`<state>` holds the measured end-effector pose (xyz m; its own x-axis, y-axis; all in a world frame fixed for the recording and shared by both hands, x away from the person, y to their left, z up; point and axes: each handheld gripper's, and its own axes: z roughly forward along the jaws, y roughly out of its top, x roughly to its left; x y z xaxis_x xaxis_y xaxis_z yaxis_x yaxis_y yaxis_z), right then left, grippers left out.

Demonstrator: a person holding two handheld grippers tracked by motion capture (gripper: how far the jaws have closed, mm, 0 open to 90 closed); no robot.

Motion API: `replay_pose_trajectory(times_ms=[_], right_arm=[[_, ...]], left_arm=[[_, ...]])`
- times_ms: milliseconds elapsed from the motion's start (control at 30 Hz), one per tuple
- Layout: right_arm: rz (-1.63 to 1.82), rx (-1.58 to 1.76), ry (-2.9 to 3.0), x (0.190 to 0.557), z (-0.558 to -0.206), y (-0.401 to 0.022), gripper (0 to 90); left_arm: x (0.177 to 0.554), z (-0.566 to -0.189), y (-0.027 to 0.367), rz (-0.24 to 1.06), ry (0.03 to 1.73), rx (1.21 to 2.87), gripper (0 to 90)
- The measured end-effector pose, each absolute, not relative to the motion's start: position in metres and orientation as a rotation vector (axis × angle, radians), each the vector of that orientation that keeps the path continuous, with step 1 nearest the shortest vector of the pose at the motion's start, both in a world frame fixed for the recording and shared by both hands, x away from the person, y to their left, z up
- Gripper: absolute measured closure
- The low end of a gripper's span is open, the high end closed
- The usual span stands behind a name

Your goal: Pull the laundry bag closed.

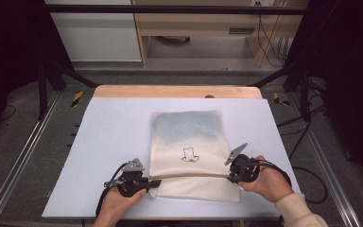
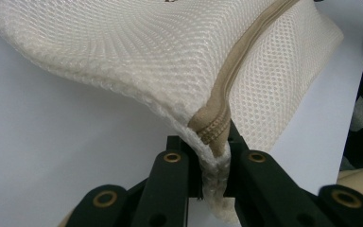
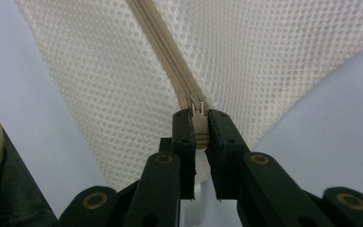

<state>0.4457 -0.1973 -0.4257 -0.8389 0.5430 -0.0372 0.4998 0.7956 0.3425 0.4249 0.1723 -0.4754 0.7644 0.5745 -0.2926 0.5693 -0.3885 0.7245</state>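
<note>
Nearest the high camera, two hands are coming in from the bottom edge, each wrapped around a gripper at the near end of a cream mesh bag (image 1: 189, 151) that is lying flat on the white table (image 1: 108, 142). From up there the left gripper (image 1: 153, 183) is reaching level toward the bag's near left corner, and the right gripper (image 1: 230, 177) is meeting the bag's near right edge, with a cream sleeve (image 1: 298, 210) trailing behind that hand. A small dark drawing (image 1: 189, 155) is showing on the bag's top face, and a seam is running across the bag between the two grippers.

Closer in, the left gripper view is making plain what the high view is hiding: the left gripper's (image 2: 212, 165) jaws are clamping the bag's corner right at the end of the beige zipper (image 2: 236, 71), lifting the mesh slightly off the table there. In the right gripper view, the right gripper (image 3: 199, 130) is pinching the zipper's pull tab (image 3: 199, 132), with the slider (image 3: 196, 104) sitting just beyond the jaw tips and the closed zipper line running away across the mesh.

Both hands are holding low over the table, grippers pointing roughly toward each other along the zipper.
</note>
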Motion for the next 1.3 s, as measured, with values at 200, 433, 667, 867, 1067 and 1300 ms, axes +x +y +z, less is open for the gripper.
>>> replay_pose_trajectory(times_ms=[200,433,667,867,1067,1300], right_arm=[[0.485,0.853,2.841,0.445,-0.43,-0.203,82.2],[0.499,0.883,2.832,0.442,-0.432,-0.209,82.2],[0.504,0.882,2.829,0.442,-0.432,-0.209,82.2],[0.503,0.877,2.83,0.441,-0.432,-0.209,82.2],[0.508,0.882,2.832,0.441,-0.433,-0.209,82.2],[0.503,0.885,2.836,0.441,-0.435,-0.21,82.2]], left_arm=[[0.425,-0.475,0.173,0.011,0.858,2.074,84.7],[0.425,-0.475,0.173,0.015,0.86,2.072,84.8],[0.426,-0.475,0.174,0.021,0.864,2.072,84.7],[0.426,-0.473,0.175,0.028,0.858,2.074,84.7],[0.426,-0.473,0.175,0.032,0.857,2.075,84.7],[0.426,-0.472,0.177,0.035,0.861,2.071,84.8]])
